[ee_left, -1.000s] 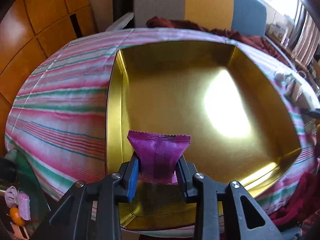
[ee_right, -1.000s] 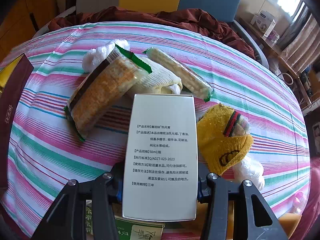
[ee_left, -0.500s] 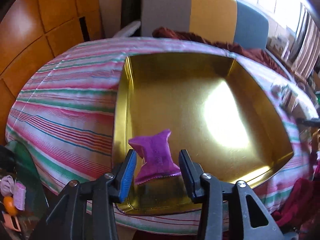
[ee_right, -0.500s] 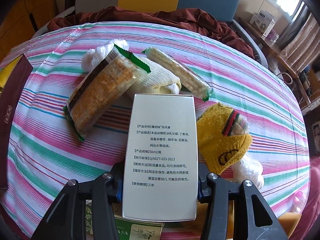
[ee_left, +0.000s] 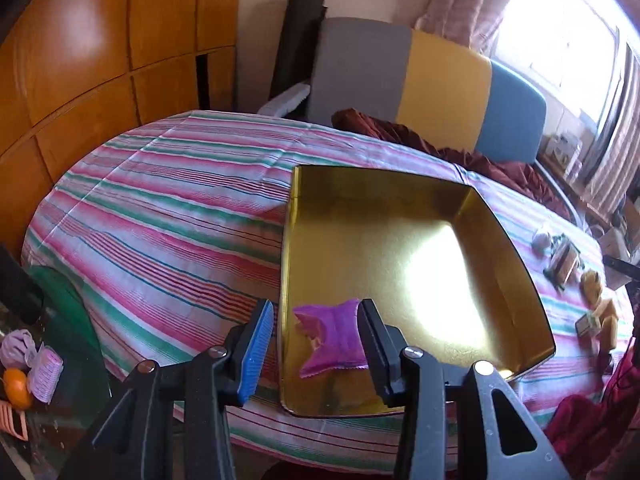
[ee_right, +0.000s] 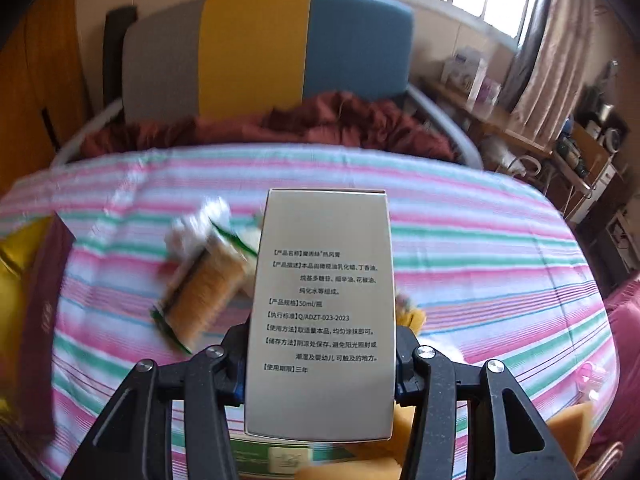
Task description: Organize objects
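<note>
In the left wrist view my left gripper (ee_left: 316, 322) is open and raised above the near left corner of a gold metal tray (ee_left: 404, 196). A purple snack packet (ee_left: 334, 338) lies loose on the tray floor between and below the fingers. In the right wrist view my right gripper (ee_right: 320, 354) is shut on a white printed box (ee_right: 322, 304) and holds it up above the striped tablecloth (ee_right: 480, 248). An orange cracker pack (ee_right: 204, 292) and a white wrapped item (ee_right: 200, 224) lie behind the box, blurred.
The tray's edge (ee_right: 12, 264) shows at the left of the right wrist view. Yellow items (ee_right: 568, 436) and a green box (ee_right: 276, 452) lie under the right gripper. A multicoloured sofa back (ee_left: 420, 80) stands behind the table. Small packets (ee_left: 564, 260) lie right of the tray.
My left gripper opened, dropped the purple packet in the tray and pulled up and back. My right gripper lifted the white box off the table and tilted upward.
</note>
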